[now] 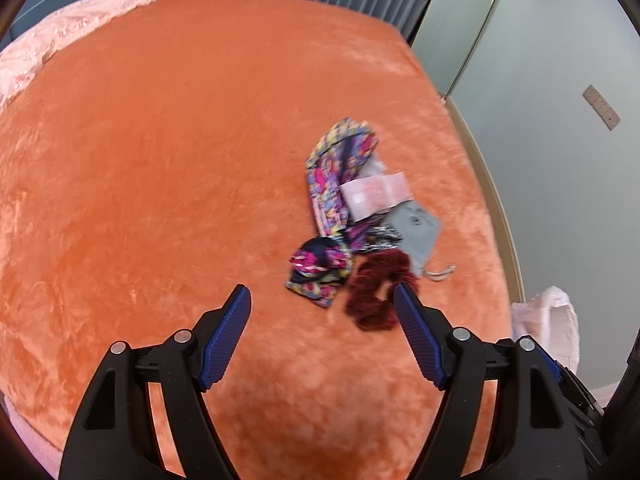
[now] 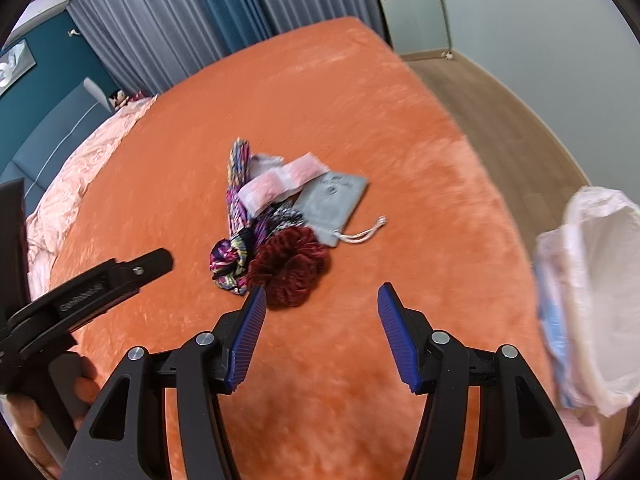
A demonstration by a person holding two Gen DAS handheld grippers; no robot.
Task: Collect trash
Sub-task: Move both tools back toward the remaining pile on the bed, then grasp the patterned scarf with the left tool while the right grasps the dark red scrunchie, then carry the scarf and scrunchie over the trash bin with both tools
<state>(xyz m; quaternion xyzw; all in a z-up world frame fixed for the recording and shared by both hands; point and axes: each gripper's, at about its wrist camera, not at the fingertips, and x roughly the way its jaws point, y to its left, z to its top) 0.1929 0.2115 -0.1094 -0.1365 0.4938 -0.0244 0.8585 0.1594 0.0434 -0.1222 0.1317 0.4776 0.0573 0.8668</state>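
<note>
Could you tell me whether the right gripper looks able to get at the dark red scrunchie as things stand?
Probably yes: the right gripper is open and empty, and the dark red scrunchie lies uncovered on the orange blanket just beyond its left fingertip.

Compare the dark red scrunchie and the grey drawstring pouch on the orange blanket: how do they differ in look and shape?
The dark red scrunchie is a fuzzy, ruffled ring; the grey drawstring pouch is a flat, smooth rectangle. The scrunchie is plain, while the pouch bears a small printed mark and has a pale cord at one end. The scrunchie lies nearer the cameras, the pouch behind it. Both rest on the orange blanket in the same small pile, and neither is held.
</note>
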